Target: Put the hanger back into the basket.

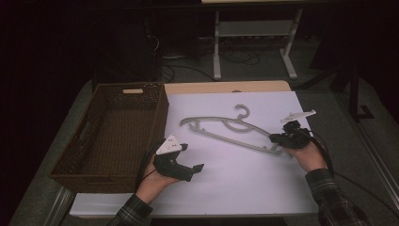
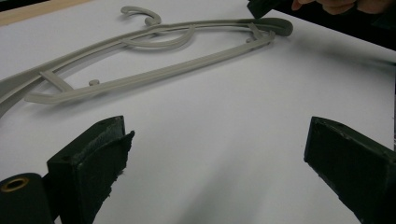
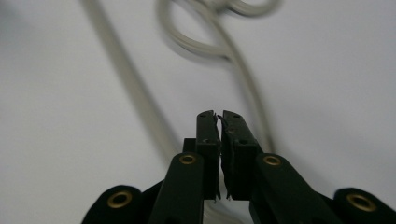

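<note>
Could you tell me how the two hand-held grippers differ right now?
The left hand-held gripper has its jaws wide apart over bare white table; the right hand-held gripper is shut on the end of the grey hanger. Both are black, each held in one hand.

The grey plastic hanger (image 1: 230, 129) lies flat on the white counter (image 1: 235, 174), hook pointing away, right end slightly raised.

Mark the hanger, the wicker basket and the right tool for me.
hanger (image 1: 221, 136), high view, on the straight lower bar.
wicker basket (image 1: 159, 113), high view, on the right wall.
right tool (image 3: 220, 122), right gripper view, midway between its closed tips.
</note>
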Demonstrator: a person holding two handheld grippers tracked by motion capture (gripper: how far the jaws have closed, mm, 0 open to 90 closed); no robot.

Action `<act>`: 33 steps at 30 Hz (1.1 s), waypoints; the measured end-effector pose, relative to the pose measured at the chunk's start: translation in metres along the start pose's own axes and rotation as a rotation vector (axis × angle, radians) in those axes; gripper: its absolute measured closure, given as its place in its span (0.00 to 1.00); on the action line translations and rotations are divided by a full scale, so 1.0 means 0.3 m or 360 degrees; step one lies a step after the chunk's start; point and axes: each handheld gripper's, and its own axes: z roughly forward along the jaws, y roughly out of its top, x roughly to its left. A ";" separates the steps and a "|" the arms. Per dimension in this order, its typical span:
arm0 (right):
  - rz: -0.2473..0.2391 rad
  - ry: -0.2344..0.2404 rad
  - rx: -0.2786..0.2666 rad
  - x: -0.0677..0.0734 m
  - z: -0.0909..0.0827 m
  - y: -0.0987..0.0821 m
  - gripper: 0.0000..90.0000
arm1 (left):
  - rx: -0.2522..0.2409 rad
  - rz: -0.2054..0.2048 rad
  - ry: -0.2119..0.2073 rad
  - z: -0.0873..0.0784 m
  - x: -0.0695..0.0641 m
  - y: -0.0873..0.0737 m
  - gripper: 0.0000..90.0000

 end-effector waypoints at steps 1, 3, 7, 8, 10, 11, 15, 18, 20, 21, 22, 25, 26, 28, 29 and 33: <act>-0.0011 0.0035 -0.0010 0.016 0.015 0.012 0.97 | 0.0001 0.0001 0.0001 0.000 0.000 0.000 0.07; -0.0030 0.0101 -0.0014 0.046 0.049 0.038 0.97 | 0.0003 0.0003 0.0002 0.000 0.000 0.000 0.07; -0.0076 0.0214 -0.0016 0.099 0.116 0.085 0.91 | -0.0001 0.0001 0.0001 0.000 0.000 0.000 0.07; -0.0080 0.0236 -0.0017 0.110 0.132 0.097 0.89 | 0.0002 0.0002 0.0001 0.000 0.000 0.000 0.07; -0.0108 0.0269 -0.0019 0.130 0.167 0.123 0.87 | 0.0001 -0.0001 0.0001 0.001 0.001 0.000 0.06; -0.0114 0.0281 -0.0021 0.141 0.185 0.136 0.85 | -0.0001 -0.0002 0.0001 0.002 0.001 0.000 0.07; -0.0182 0.0362 -0.0026 0.161 0.266 0.173 0.81 | -0.0006 -0.0004 -0.0001 0.001 0.002 0.001 0.07; -0.0229 0.0371 0.0011 0.173 0.312 0.190 0.79 | -0.0009 -0.0007 -0.0006 0.000 0.003 0.001 0.07; -0.0252 0.0382 0.0036 0.178 0.332 0.198 0.79 | -0.0010 -0.0008 -0.0007 0.000 0.003 0.001 0.07; -0.0267 0.0386 0.0052 0.180 0.341 0.202 0.79 | -0.0010 -0.0009 -0.0006 0.001 0.003 0.001 0.07; -0.0279 0.0382 0.0062 0.183 0.348 0.205 0.80 | -0.0011 -0.0010 -0.0007 0.001 0.003 0.001 0.07; -0.0296 0.0391 0.0061 0.184 0.360 0.211 0.82 | -0.0012 -0.0012 -0.0008 0.000 0.003 0.001 0.07; -0.0300 0.0398 0.0066 0.186 0.362 0.212 0.84 | -0.0013 -0.0014 -0.0008 0.000 0.003 0.002 0.07; -0.0315 0.0404 0.0074 0.190 0.365 0.211 0.85 | -0.0013 -0.0013 -0.0008 0.001 0.003 0.002 0.07; -0.0329 0.0398 0.0079 0.193 0.367 0.210 0.85 | -0.0012 -0.0013 -0.0007 0.001 0.003 0.002 0.07; -0.0334 0.0407 0.0076 0.193 0.366 0.208 0.86 | -0.0007 -0.0009 -0.0006 0.001 0.004 0.001 0.07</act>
